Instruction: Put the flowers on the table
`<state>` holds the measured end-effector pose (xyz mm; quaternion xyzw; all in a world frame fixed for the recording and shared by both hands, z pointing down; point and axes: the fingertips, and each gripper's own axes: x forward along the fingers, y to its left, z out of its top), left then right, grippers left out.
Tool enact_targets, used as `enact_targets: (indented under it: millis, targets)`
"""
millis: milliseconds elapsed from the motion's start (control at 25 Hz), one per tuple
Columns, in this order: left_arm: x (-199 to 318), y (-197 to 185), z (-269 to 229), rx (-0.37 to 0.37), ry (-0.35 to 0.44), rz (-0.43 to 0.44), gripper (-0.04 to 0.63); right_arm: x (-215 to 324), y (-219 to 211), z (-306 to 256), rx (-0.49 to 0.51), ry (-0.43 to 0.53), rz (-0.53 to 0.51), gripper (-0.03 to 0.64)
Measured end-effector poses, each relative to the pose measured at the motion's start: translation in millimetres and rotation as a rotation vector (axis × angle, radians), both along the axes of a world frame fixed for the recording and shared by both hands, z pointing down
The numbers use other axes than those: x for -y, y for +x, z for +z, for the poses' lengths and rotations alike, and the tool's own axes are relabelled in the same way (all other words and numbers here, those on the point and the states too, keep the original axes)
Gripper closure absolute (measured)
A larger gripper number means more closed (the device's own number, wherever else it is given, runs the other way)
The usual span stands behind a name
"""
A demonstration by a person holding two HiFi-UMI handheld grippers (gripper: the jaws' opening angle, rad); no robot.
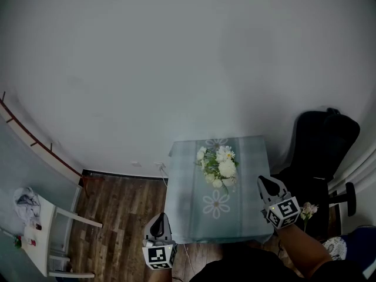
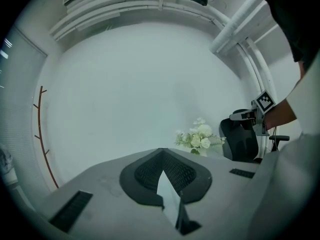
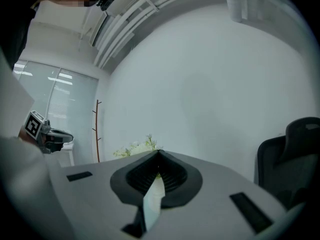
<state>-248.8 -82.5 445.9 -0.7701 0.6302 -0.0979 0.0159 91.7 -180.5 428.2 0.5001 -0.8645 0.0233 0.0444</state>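
Observation:
A bunch of white flowers with green leaves (image 1: 218, 166) lies on the small table (image 1: 194, 216), which has a pale checked cloth with a daisy print. My right gripper (image 1: 262, 181) hovers at the table's right edge, just right of the bunch, shut with nothing between its jaws. My left gripper (image 1: 160, 216) is at the table's near left corner, also shut and empty. In the left gripper view the flowers (image 2: 199, 139) lie ahead, with the right gripper (image 2: 250, 116) beyond them. The right gripper view shows the flowers (image 3: 135, 148) just past its own tips (image 3: 157, 176).
A black office chair (image 1: 320, 151) stands right of the table, with a small pinkish flower sprig (image 1: 307, 211) near its seat. A white chair holding cloth (image 1: 44, 234) stands at the left on the wood floor. A white wall rises behind the table.

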Motion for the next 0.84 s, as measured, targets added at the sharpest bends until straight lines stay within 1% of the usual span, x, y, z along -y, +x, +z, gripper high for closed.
enact_targets:
  millis: [200, 320, 600, 840]
  targets:
    - [10, -1, -12, -0.02, 0.026, 0.005, 0.6, 3, -2, -8, -0.023, 0.022, 0.004, 0.595]
    - [13, -1, -19, -0.018, 0.046, 0.006, 0.6, 5, -5, -10, -0.023, 0.026, 0.007, 0.595]
    - [15, -5, -20, -0.017, 0.04, 0.001, 0.6, 12, -7, -13, -0.022, 0.032, 0.007, 0.595]
    - [19, -3, -24, -0.024, 0.054, -0.001, 0.6, 19, -8, -14, -0.029, 0.039, -0.004, 0.595]
